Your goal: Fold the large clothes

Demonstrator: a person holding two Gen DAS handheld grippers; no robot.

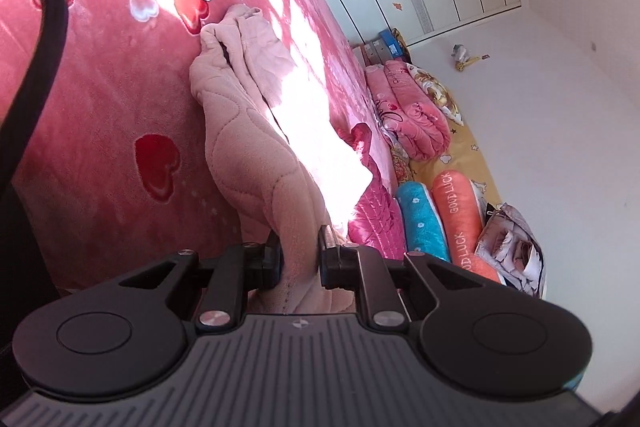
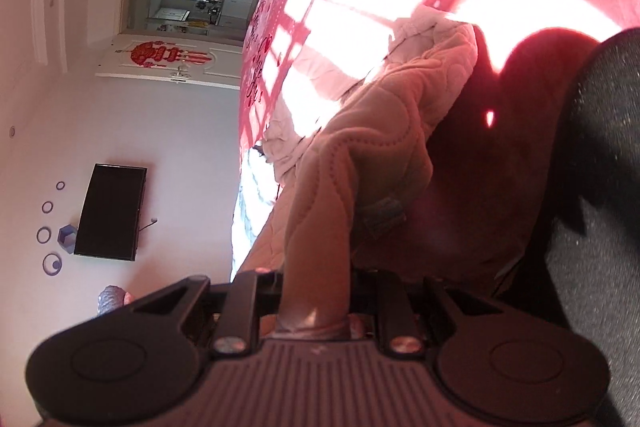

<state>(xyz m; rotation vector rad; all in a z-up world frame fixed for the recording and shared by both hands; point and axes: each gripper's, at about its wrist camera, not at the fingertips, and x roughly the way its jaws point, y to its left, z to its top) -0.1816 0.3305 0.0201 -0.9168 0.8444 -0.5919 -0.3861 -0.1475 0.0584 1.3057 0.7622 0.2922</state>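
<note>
On the red blanket [image 1: 100, 99], both hand-held grippers clamp the quilted garment [image 1: 248, 147].

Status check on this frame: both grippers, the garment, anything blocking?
Left gripper shut on pink quilted garment. Right gripper shut on it too. Garment bunched on red bedspread. No obstruction seen.

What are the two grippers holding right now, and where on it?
Both hold the pink quilted garment: left gripper and right gripper each pinch a bunched fold; which part cannot be told.
</note>
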